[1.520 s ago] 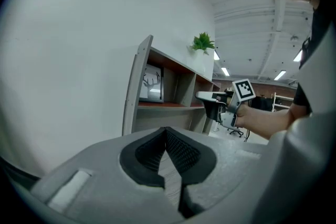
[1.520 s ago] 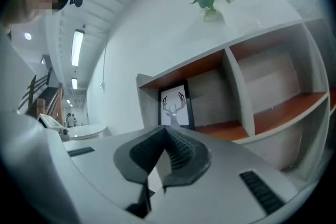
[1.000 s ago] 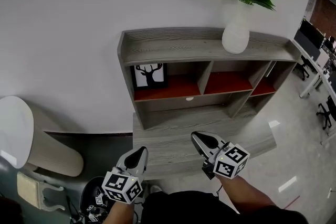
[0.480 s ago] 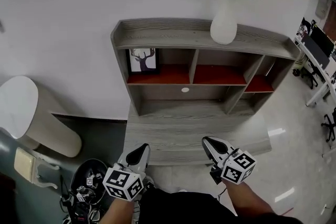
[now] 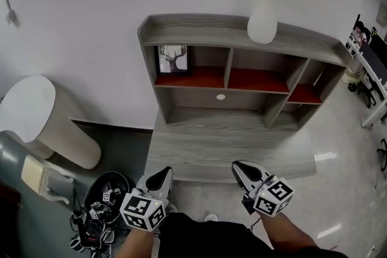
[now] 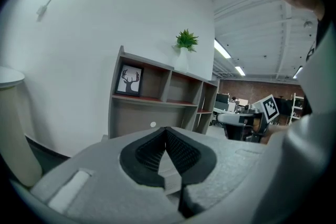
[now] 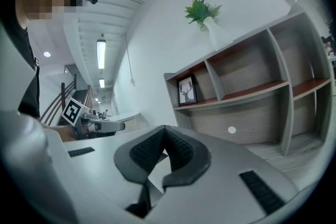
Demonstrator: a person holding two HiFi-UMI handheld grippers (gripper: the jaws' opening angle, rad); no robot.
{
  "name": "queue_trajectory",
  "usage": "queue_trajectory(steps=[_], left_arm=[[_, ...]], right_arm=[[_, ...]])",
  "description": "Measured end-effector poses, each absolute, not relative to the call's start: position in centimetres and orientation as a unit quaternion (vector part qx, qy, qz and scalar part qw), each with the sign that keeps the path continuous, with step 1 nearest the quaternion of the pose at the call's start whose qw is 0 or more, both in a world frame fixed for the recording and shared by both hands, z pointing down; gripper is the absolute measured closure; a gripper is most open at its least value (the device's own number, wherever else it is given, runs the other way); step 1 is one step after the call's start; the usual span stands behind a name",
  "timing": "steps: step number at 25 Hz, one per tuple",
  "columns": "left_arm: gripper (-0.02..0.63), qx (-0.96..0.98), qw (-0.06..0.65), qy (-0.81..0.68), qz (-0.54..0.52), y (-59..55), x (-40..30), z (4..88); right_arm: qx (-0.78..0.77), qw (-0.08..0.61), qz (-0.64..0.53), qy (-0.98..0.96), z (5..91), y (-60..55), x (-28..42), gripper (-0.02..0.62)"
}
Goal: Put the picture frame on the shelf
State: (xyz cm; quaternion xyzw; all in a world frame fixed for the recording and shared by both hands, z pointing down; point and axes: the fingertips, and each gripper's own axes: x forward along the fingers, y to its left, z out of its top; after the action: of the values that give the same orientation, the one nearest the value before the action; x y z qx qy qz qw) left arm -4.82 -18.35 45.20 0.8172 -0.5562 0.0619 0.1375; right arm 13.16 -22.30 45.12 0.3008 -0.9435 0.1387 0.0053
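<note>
While both tools hang low at the person's waist, the picture frame point(image 5: 173, 59) stands upright in the top-left compartment of the shelf point(image 5: 199, 39), on the red board and close to the left wall, its deer print facing out. So, judging by how things lie, the placing looks done. The left gripper point(image 5: 161, 174) has its jaws pressed together with nothing between them, and the right gripper point(image 5: 242, 168) is the same, pads meeting and empty. Both are just short of the front edge of the wide lower ledge point(image 5: 230, 148) and well apart from the frame. As for handling, the frame looks small, thin and stiff, likely light enough for one tool. The front may be glass or glossy, so it is probably slick and easy to crack or mark. I would keep the pads off the face and pinch the dark border instead. The right-hand edge or the top rim looks the freest, since the left side sits near the compartment wall. A light upright frame tips easily, so a nudge could topple it. The white vase point(image 5: 262, 21) on the top board stands well clear.
</note>
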Motion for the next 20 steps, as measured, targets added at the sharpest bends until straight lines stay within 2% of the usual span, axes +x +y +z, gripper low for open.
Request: queue_trajectory(steps=[20], left_arm=[[0.597, 0.849, 0.115, -0.51, 0.075, -21.4, -10.6, 43.4]], right_arm=[[0.349, 0.009, 0.125, -0.928, 43.8, -22.9, 6.2, 0.581]])
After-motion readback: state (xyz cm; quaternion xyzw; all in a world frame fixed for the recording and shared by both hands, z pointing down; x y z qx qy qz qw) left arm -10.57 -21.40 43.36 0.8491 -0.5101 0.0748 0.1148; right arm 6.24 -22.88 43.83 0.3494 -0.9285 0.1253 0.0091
